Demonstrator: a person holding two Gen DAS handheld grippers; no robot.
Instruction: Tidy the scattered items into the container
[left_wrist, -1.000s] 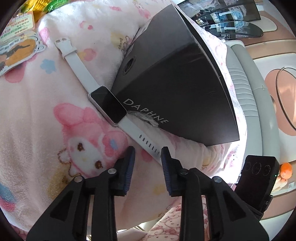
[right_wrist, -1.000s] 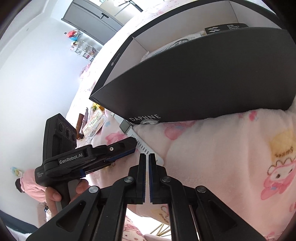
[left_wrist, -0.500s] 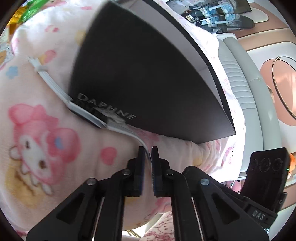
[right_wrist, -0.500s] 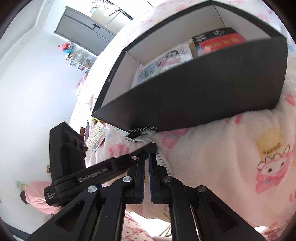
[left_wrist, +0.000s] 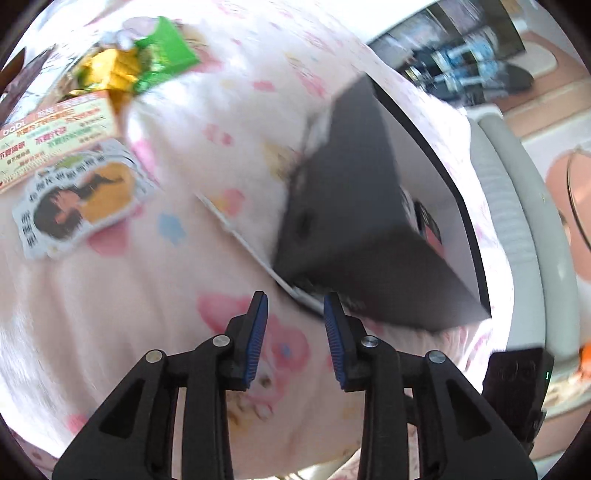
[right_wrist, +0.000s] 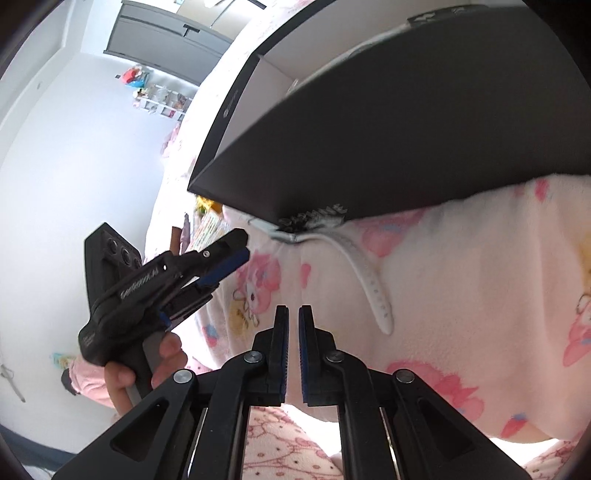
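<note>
The white-strapped smartwatch is pinned under the black cardboard box at twelve o'clock. The left gripper, just opened, holds nothing; the right gripper is kept closed and empty.

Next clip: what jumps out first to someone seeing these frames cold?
The big black box dominates, sitting on a pink cartoon-print blanket. A white watch lies pinned under the box's near corner, its strap trailing toward the shut right gripper. The open left gripper hovers empty beside it.
</note>
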